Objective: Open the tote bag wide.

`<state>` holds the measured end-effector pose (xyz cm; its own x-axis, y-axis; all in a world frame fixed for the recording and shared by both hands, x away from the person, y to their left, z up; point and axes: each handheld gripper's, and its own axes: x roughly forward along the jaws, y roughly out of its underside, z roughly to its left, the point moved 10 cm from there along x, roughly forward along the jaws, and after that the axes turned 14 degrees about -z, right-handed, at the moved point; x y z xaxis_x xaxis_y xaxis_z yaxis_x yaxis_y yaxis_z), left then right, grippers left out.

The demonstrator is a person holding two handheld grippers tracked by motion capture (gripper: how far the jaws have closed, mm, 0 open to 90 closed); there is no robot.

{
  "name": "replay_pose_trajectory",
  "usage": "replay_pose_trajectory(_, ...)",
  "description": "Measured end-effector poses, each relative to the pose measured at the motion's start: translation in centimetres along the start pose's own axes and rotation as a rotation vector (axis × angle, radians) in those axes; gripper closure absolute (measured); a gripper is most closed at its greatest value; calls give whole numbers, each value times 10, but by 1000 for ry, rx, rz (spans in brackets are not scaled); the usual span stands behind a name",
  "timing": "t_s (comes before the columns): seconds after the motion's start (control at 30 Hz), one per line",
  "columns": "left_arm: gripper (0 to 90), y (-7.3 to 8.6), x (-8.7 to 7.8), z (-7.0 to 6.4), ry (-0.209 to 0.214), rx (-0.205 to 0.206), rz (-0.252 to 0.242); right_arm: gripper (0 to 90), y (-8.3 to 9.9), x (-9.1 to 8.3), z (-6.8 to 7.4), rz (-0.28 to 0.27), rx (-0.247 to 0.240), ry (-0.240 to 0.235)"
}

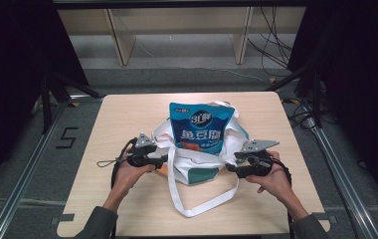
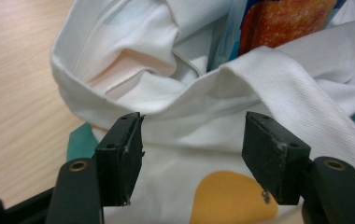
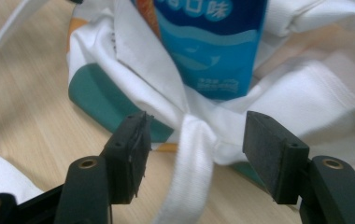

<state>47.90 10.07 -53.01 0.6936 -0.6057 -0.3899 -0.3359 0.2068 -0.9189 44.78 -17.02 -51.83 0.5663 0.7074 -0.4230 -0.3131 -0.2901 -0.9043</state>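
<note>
A white cloth tote bag (image 1: 197, 167) with teal and orange patches lies on the wooden table (image 1: 127, 119). A blue snack packet (image 1: 200, 127) lies partly inside its mouth. My left gripper (image 1: 164, 158) is at the bag's left edge, open, its jaws on either side of the white rim fabric (image 2: 199, 107). My right gripper (image 1: 231, 167) is at the bag's right edge, open, with a white strap (image 3: 192, 163) between its jaws. The blue packet (image 3: 217, 42) rises just beyond. The long handle strap (image 1: 197, 204) loops toward the table's front edge.
The table has bare wood left, right and in front of the bag. Past its far edge stand wooden shelf legs (image 1: 120, 40) and loose cables (image 1: 271, 45) on the floor. Metal rails (image 1: 33, 159) run along both sides.
</note>
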Motion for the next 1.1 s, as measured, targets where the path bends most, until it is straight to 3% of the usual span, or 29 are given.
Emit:
replay_pose_trajectory(0.07, 372, 0, -6, 0, 9, -12, -7, 409, -1, -3, 0, -7, 15, 10)
replay_pose_trajectory(0.1, 369, 0, -9, 0, 8, -19, -7, 408, -2, -5, -3, -10, -3, 7)
replay_pose_trajectory(0.13, 367, -1, -11, -1, 2, -29, -13, 406, -2, -6, -1, -13, 28, 17)
replay_pose_trajectory(0.17, 363, -1, -13, 0, -2, -30, -18, 405, -3, -7, -4, -23, 6, 9)
replay_pose_trajectory(0.2, 358, -2, -16, 0, -3, -28, -18, 404, -3, -9, -4, -23, 30, 23)
replay_pose_trajectory(0.23, 355, -4, -17, -2, 3, -40, -30, 404, -4, -11, -8, -25, 7, 26)
replay_pose_trajectory(0.3, 352, -6, -19, -5, 4, -53, -45, 402, -4, -14, -7, -33, 40, 37)
replay_pose_trajectory(0.5, 329, -12, -23, -13, 23, -70, -67, 392, -2, -21, -13, -37, 46, 56)
replay_pose_trajectory(0.63, 320, -9, -26, -15, 27, -42, -45, 383, 0, -25, -16, -33, 51, 58)
replay_pose_trajectory(0.73, 309, -9, -27, -19, 28, -56, -61, 378, 1, -28, -16, -41, 75, 74)
replay_pose_trajectory(0.77, 305, -10, -27, -20, 33, -52, -62, 375, 1, -28, -18, -50, 46, 73)
replay_pose_trajectory(0.83, 297, -9, -29, -23, 42, -58, -62, 368, 2, -31, -17, -44, 69, 70)
replay_pose_trajectory(0.87, 288, -7, -31, -22, 45, -43, -51, 366, 3, -32, -18, -47, 69, 73)
replay_pose_trajectory(0.93, 279, -7, -31, -25, 38, -68, -78, 361, 4, -34, -18, -44, 76, 85)
replay_pose_trajectory(0.97, 275, -5, -32, -25, 39, -57, -74, 360, 4, -34, -20, -49, 57, 83)
replay_pose_trajectory(1.03, 262, -1, -35, -26, 47, -70, -69, 359, 5, -36, -18, -41, 82, 89)
replay_pose_trajectory(1.1, 250, 2, -38, -26, 38, -72, -74, 358, 4, -37, -22, -53, 36, 89)
